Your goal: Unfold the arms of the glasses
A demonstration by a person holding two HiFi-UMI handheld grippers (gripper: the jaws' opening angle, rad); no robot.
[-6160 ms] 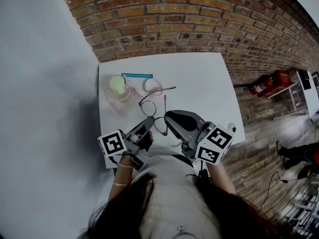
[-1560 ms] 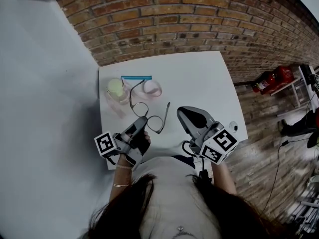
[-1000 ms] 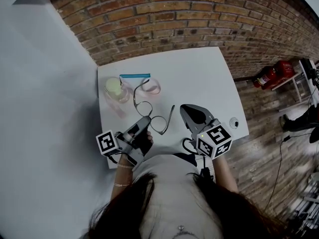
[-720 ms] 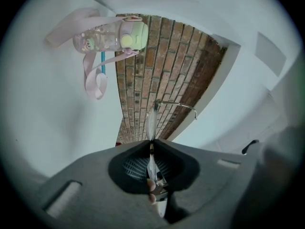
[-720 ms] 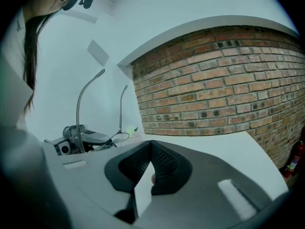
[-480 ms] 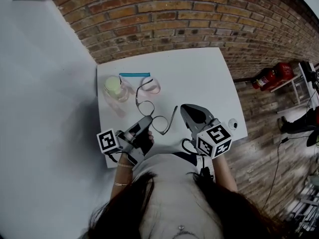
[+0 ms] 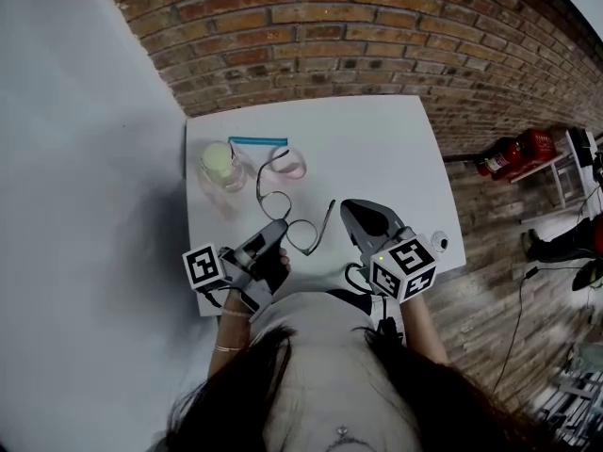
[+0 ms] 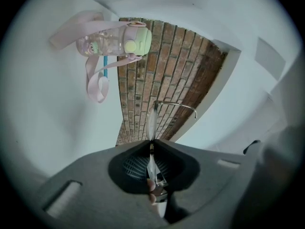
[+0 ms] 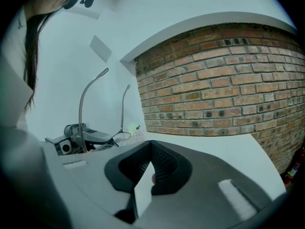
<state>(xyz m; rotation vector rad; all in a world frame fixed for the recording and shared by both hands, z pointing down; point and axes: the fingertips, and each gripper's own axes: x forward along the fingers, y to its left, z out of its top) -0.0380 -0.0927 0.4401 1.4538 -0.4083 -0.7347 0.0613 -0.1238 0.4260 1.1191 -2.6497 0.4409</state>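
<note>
L gripper [image 7: 275, 227] is clamping glasses [image 7: 274, 201] by frame; arms seem unfolded. R gripper [image 7: 352, 206], closed on nothing, is hovering at 3 o'clock. Next: prob. set-down.

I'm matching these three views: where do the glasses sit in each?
Head view: glasses at the centre.
Left gripper view: glasses edge-on at centre, clamped between the jaws.
Right gripper view: glasses left of centre, arms pointing up.
Shared landmark: the brick wall.
</note>
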